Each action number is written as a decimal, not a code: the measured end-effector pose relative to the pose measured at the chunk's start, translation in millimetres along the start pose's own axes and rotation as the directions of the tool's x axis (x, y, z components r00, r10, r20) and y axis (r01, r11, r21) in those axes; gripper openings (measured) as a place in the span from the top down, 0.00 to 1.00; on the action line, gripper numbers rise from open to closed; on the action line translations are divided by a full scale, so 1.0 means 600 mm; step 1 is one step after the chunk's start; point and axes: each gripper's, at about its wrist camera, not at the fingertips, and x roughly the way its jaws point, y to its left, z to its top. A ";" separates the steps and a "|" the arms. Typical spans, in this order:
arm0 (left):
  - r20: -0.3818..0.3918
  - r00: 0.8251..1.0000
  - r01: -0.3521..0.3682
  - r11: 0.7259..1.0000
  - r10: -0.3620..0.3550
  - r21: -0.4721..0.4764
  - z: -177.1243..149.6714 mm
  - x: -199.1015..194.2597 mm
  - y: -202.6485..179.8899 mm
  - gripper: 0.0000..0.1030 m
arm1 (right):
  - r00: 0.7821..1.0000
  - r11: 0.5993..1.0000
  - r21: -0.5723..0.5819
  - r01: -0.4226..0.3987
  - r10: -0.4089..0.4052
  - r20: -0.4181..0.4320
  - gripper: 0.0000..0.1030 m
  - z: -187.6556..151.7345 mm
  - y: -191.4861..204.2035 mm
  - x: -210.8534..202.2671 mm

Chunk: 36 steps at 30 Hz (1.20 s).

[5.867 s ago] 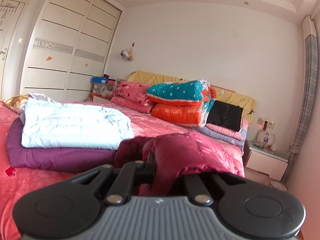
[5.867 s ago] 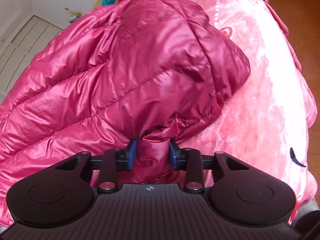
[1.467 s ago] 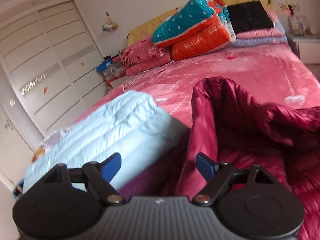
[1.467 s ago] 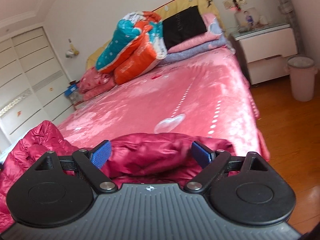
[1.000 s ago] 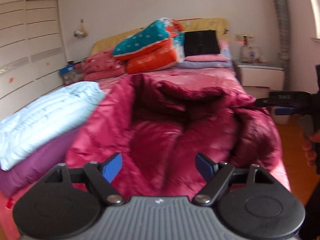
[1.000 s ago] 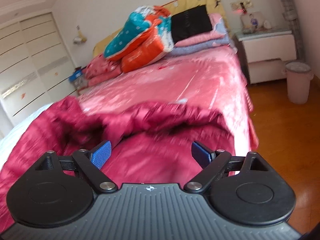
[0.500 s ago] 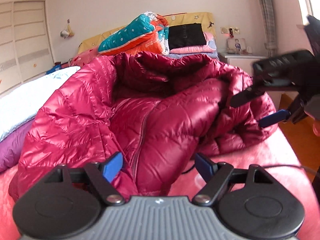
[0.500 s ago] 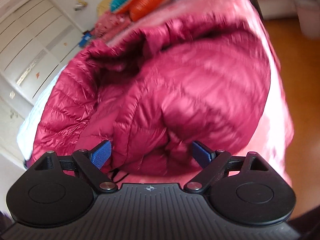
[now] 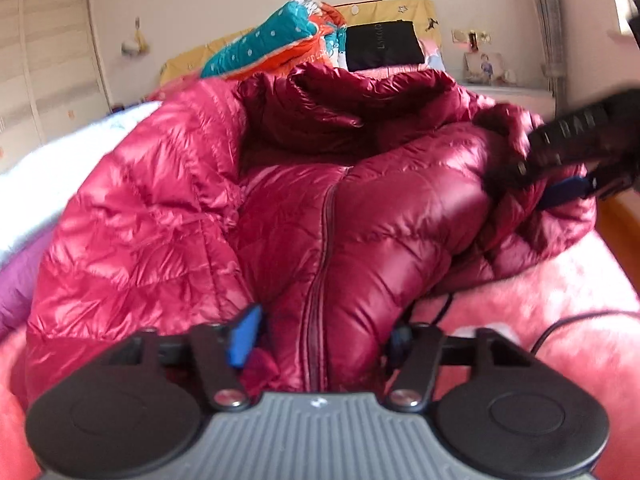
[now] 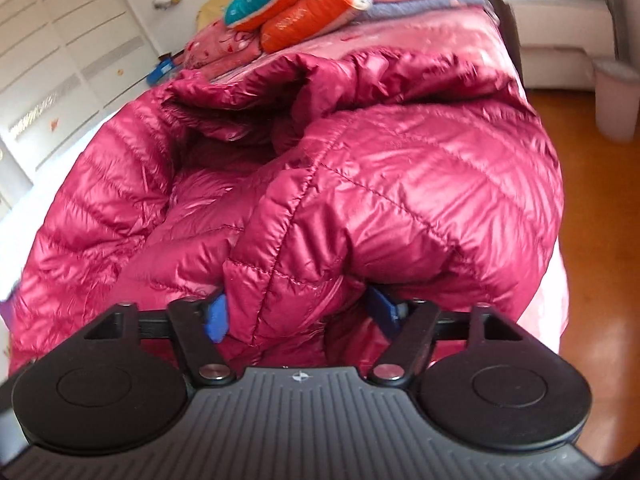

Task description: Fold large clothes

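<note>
A shiny crimson down jacket (image 9: 340, 208) lies bunched on the pink bedspread (image 9: 560, 304), zipper facing me. My left gripper (image 9: 324, 336) is open, its blue-padded jaws straddling the jacket's bottom hem by the zipper. In the right wrist view the jacket (image 10: 400, 184) fills the frame; my right gripper (image 10: 298, 312) is open with a puffy fold of the jacket between its jaws. The right gripper also shows in the left wrist view (image 9: 568, 160) at the jacket's right side.
A folded pale blue quilt (image 9: 36, 168) on a purple one (image 9: 16, 280) lies to the left. Teal and orange pillows (image 9: 280, 48) are stacked at the headboard. A nightstand (image 10: 560, 24), a bin (image 10: 616, 96) and wooden floor (image 10: 600, 240) are to the right. A black cable (image 9: 580, 320) crosses the bedspread.
Both grippers have moved in onto the jacket. Their open jaws now straddle its fabric, and both have narrowed from fully wide.
</note>
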 end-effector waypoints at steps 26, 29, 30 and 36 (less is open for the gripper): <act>0.141 0.874 0.478 0.769 -0.465 -0.425 0.037 -0.040 0.153 0.74 | 0.869 0.842 -0.229 0.489 -0.449 0.206 0.66 0.050 -0.073 -0.131; 0.124 0.870 0.481 0.768 -0.477 -0.422 0.037 -0.032 0.154 0.72 | 0.862 0.832 -0.230 0.505 -0.473 0.181 0.53 0.061 -0.079 -0.129; 0.117 0.870 0.480 0.772 -0.478 -0.417 0.038 -0.030 0.155 0.71 | 0.860 0.830 -0.227 0.509 -0.478 0.178 0.34 0.063 -0.079 -0.130; 0.133 0.879 0.467 0.769 -0.459 -0.436 0.036 -0.031 0.174 0.54 | 0.863 0.844 -0.209 0.495 -0.450 0.227 0.11 0.061 -0.063 -0.154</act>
